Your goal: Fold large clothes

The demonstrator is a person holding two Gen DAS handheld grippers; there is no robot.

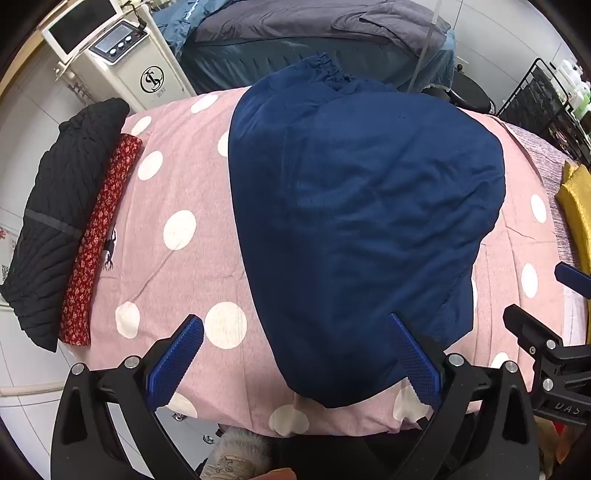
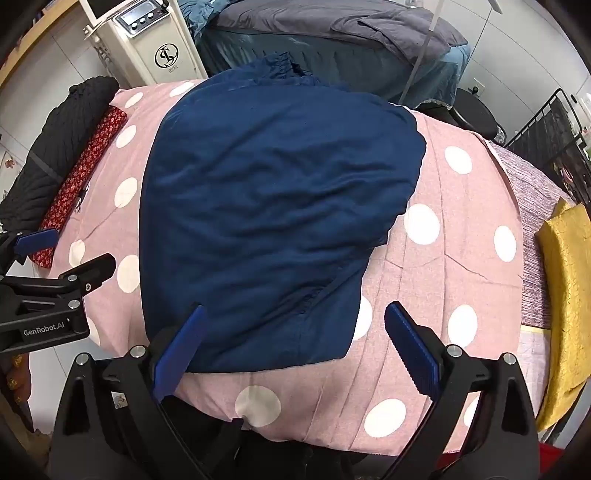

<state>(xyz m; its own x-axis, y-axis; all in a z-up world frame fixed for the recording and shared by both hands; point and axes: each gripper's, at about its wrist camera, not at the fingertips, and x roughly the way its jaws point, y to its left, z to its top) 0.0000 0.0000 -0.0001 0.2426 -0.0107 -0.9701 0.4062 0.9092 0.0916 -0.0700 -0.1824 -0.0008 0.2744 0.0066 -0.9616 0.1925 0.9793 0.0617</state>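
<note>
A large navy blue garment (image 1: pixel 362 221) (image 2: pixel 266 206) lies spread on the pink polka-dot bed cover (image 1: pixel 173 192) (image 2: pixel 454 258), its gathered end at the far side. My left gripper (image 1: pixel 295 325) hovers open above the garment's near left corner, nothing between its blue pads. My right gripper (image 2: pixel 295 314) hovers open above the garment's near right corner, also holding nothing. Each gripper shows at the edge of the other's view, the right gripper (image 1: pixel 543 325) at the right and the left gripper (image 2: pixel 66 258) at the left.
A folded black knit (image 1: pixel 62 221) (image 2: pixel 55 147) and a red patterned cloth (image 1: pixel 99 240) (image 2: pixel 81 173) lie along the bed's left edge. A yellow cloth (image 1: pixel 576 206) (image 2: pixel 565 288) lies at the right. Beyond stand a white machine (image 1: pixel 122 51) (image 2: pixel 151 40), a grey-covered bed (image 1: pixel 314 26) and a black rack (image 2: pixel 554 136).
</note>
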